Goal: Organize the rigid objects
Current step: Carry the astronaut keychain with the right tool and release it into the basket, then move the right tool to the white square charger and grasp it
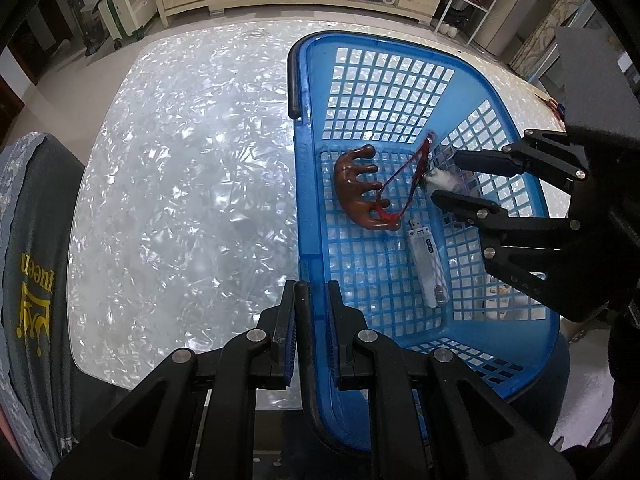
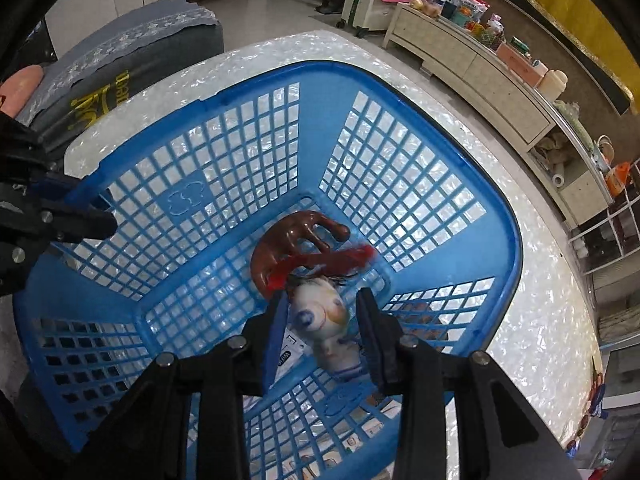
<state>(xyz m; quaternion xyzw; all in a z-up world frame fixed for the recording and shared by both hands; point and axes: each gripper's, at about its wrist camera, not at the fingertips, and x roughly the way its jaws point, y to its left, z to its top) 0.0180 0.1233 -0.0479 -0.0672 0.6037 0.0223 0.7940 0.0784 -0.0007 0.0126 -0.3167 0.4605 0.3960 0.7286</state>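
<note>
Right claw (image 2: 322, 320), pointing steeply down, grips doll (image 2: 320, 316) inside basket (image 2: 496, 216).

Right gripper (image 2: 322, 320) jaws clamp small doll (image 2: 326, 320) inside blue basket (image 2: 404, 92).

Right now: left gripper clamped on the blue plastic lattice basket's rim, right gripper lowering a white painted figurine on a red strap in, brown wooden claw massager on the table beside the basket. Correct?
One error: the brown wooden claw massager lies inside the blue plastic lattice basket, not on the table, per the left wrist view. The rest stands.
</note>
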